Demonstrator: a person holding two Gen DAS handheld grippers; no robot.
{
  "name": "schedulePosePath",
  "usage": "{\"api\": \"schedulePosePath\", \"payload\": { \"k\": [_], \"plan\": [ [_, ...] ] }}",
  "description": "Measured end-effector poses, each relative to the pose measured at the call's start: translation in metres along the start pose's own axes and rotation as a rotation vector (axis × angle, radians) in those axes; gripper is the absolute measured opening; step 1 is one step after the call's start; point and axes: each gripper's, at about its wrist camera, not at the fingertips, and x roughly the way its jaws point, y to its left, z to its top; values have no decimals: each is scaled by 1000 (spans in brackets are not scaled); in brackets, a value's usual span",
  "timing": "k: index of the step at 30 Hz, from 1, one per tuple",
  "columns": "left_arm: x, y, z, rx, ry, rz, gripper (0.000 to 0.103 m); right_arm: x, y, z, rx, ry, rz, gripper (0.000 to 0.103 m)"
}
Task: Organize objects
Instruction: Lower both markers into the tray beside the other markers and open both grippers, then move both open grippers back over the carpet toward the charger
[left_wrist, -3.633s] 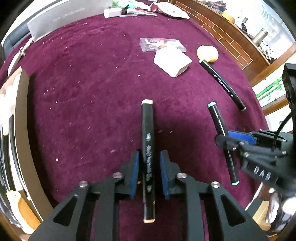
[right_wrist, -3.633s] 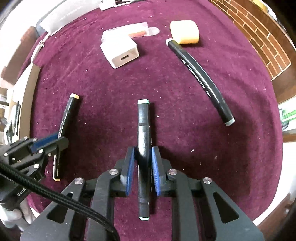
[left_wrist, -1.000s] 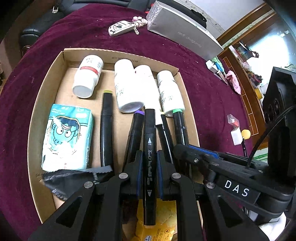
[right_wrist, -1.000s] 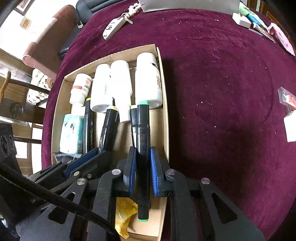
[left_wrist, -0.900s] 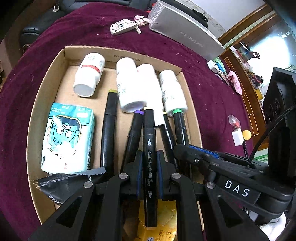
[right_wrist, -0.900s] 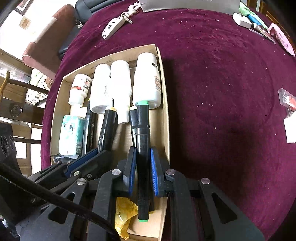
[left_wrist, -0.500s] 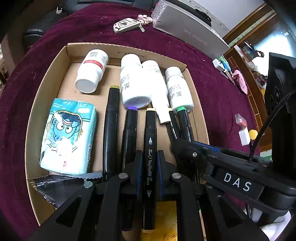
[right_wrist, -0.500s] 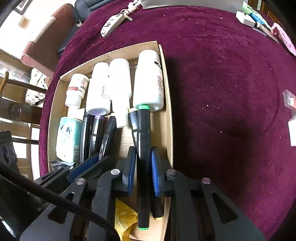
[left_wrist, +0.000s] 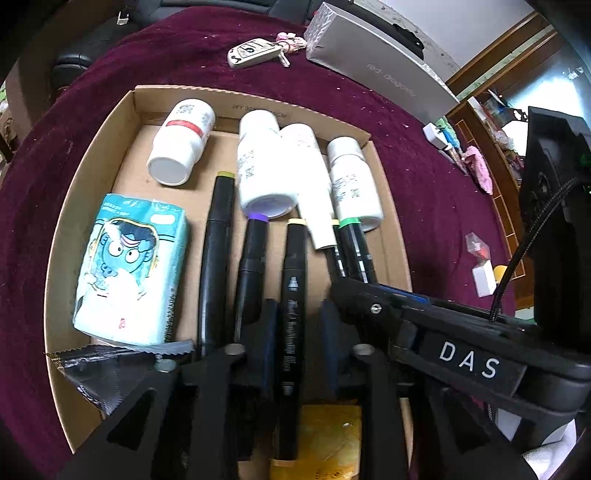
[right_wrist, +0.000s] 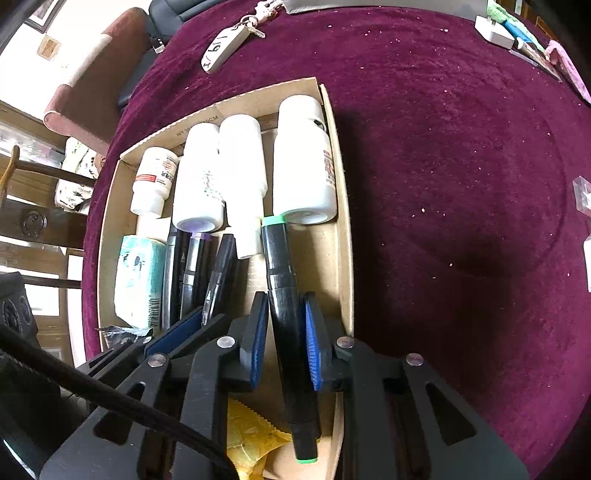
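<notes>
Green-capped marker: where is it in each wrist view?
Left wrist: green-capped marker right of centre, partly behind the right gripper.
Right wrist: green-capped marker centre, between the open jaws.
Shared landmark: white bottle at its cap.

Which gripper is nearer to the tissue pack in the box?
Left. The left gripper sits beside the tissue pack; the right gripper works at the box's opposite side.
</notes>
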Motion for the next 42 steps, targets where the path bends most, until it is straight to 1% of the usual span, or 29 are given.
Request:
{"api": "schedulePosePath", "payload": {
  "k": [2,7,10,11,12,13,14,17,19,20,23,26,27,29,31,33,35,37,41,42],
  "plan": [
    [-1,-2,-1,0,-3,15,35,-2,1,-1,4,-2,6,21],
    [-2,0,-2,-26,8,5,37,-11,1,-6,-1,-15,11,21],
    [-4,-3,-3,-30,10,6,43,-19,1,-9,-5,-31,14,22],
    [-5,-4,-4,-30,13,6,44,-23,0,-10,-4,-39,10,24],
    [-6,-5,-4,-32,16,1,46,-26,-1,-10,-1,-47,6,31],
    [-7,-7,-5,-35,17,-5,46,-29,-2,-10,1,-53,20,35],
    [-10,-8,-6,-39,17,-13,46,-29,-1,-6,2,-54,32,37],
    [-22,-13,-5,-42,2,-25,46,-38,-1,-7,-2,-73,45,38],
    [-29,-16,-6,-39,-8,-23,47,-46,-1,-7,-2,-94,57,44],
    [-33,-18,-6,-38,-12,-23,47,-49,-1,-8,-2,-101,64,45],
    [-46,-27,-7,-22,-32,-22,47,-60,-4,-11,-6,-122,95,46],
    [-58,-40,-10,13,-62,-18,47,-71,-10,-16,7,-141,125,54],
    [-62,-44,-12,23,-75,-29,47,-73,-13,-16,17,-146,137,58],
    [-73,-55,-16,48,-113,-65,47,-79,-23,-21,42,-157,163,58],
    [-83,-67,-19,67,-153,-86,52,-86,-37,-27,68,-167,183,59],
    [-91,-83,-21,91,-184,-74,54,-95,-55,-32,93,-181,191,59],
    [-94,-100,-24,123,-187,-42,55,-102,-72,-35,116,-196,203,59],
    [-88,-118,-30,160,-159,-11,56,-115,-96,-40,141,-216,198,58],
    [-55,-159,-50,247,-50,-22,56,-132,-150,-52,207,-245,167,58],
    [-48,-164,-55,259,-26,-26,56,-136,-172,-57,236,-252,149,58]
  ]
}}
